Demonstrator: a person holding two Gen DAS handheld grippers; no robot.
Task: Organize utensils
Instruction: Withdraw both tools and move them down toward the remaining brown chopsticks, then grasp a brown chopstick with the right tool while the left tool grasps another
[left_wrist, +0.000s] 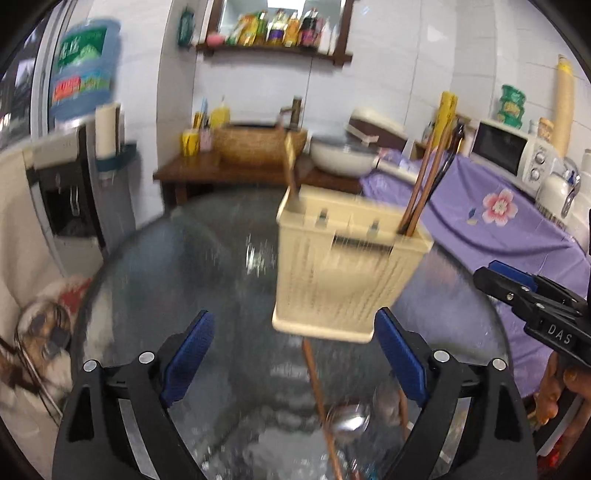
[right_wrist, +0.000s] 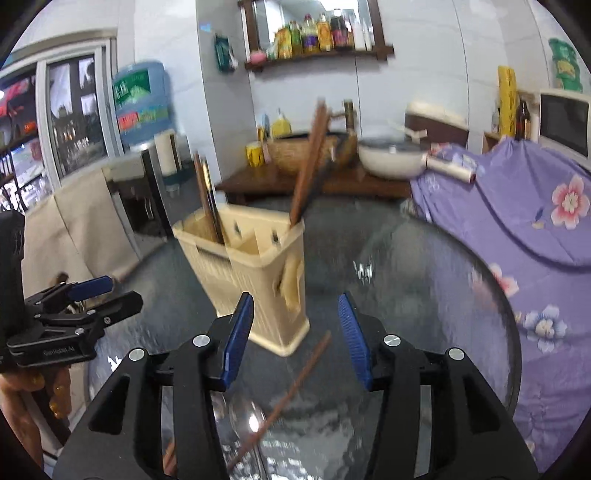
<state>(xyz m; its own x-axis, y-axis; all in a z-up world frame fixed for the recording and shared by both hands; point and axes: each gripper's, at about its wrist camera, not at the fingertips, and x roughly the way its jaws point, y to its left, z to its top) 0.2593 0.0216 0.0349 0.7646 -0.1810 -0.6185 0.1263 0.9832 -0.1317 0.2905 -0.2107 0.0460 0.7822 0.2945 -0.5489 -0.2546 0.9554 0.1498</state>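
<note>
Left wrist view, L to R: water jug (left_wrist: 85, 68) upper left, blurred. Left gripper (left_wrist: 295, 363) fills bottom of frame, blue pads (left_wrist: 188, 362) wide apart, nothing btwn them but glass table (left_wrist: 177, 266). Cream utensil holder (left_wrist: 345, 269) sits centre frame, just above and btwn the pads, upright on the glass, not touched. Spatula handle (left_wrist: 290, 166) sticks up from its left compartment; brown chopsticks (left_wrist: 424, 184) lean out of the right one. Lower centre, below the holder: loose chopstick (left_wrist: 319, 402) lies on the glass w/ a metal spoon (left_wrist: 349, 421) beside it. Purple floral cloth (left_wrist: 480, 206) right of centre, microwave (left_wrist: 517, 151) above it. Right gripper (left_wrist: 495, 275) enters at right edge, fingers slightly apart, holding nothing.

Right wrist view, L to R: left gripper (right_wrist: 110, 291) at left edge, mid-height, fingers apart, empty. Holder (right_wrist: 255, 273) left of centre, chopsticks (right_wrist: 308, 162) tilted out of its far compartment, a darker pair (right_wrist: 207, 199) in the near-left one. Right gripper (right_wrist: 295, 343) at bottom centre, pads (right_wrist: 240, 339) apart, empty; holder's base corner lies just above the left pad. Loose chopstick (right_wrist: 291, 387) runs diagonally btwn the pads on the glass, spoon (right_wrist: 247, 417) lower left of it. Cloth (right_wrist: 535, 229) on right.
</note>
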